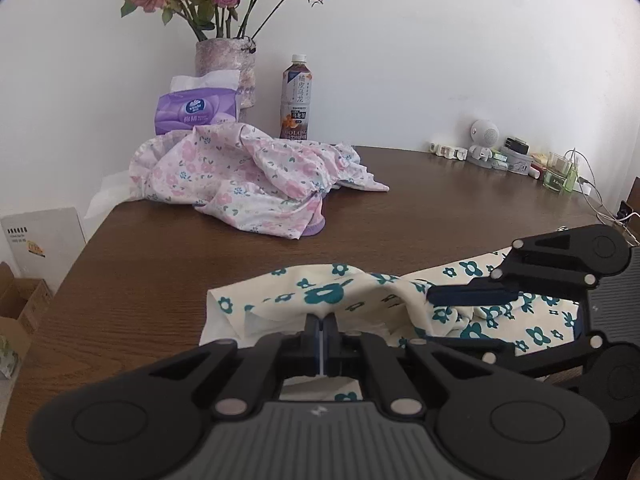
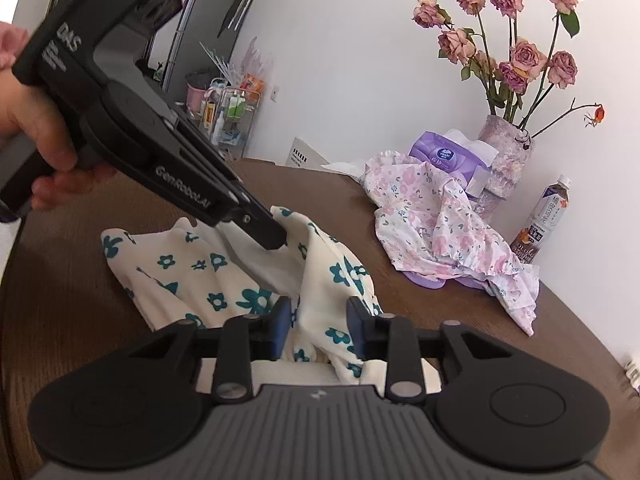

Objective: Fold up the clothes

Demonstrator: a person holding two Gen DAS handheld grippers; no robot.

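A cream garment with teal flowers (image 1: 328, 292) lies rumpled on the brown wooden table (image 1: 160, 280) near the front edge. My left gripper (image 1: 322, 320) is shut on a raised fold of it. In the right wrist view the left gripper (image 2: 276, 238) comes in from the upper left, held by a hand (image 2: 40, 140), and pinches the cream garment (image 2: 192, 272) upward. My right gripper (image 2: 320, 320) is open, with a bunched part of the cloth between its fingers (image 2: 282, 320). From the left wrist view the right gripper (image 1: 426, 318) reaches in from the right over the cloth.
A pink floral garment (image 1: 248, 176) lies heaped at the table's back, in front of a purple tissue pack (image 1: 196, 112), a vase of dried roses (image 1: 226, 64) and a drink bottle (image 1: 295, 100). Small items and cables (image 1: 500, 152) line the far right wall. Cardboard boxes (image 1: 20, 308) stand left of the table.
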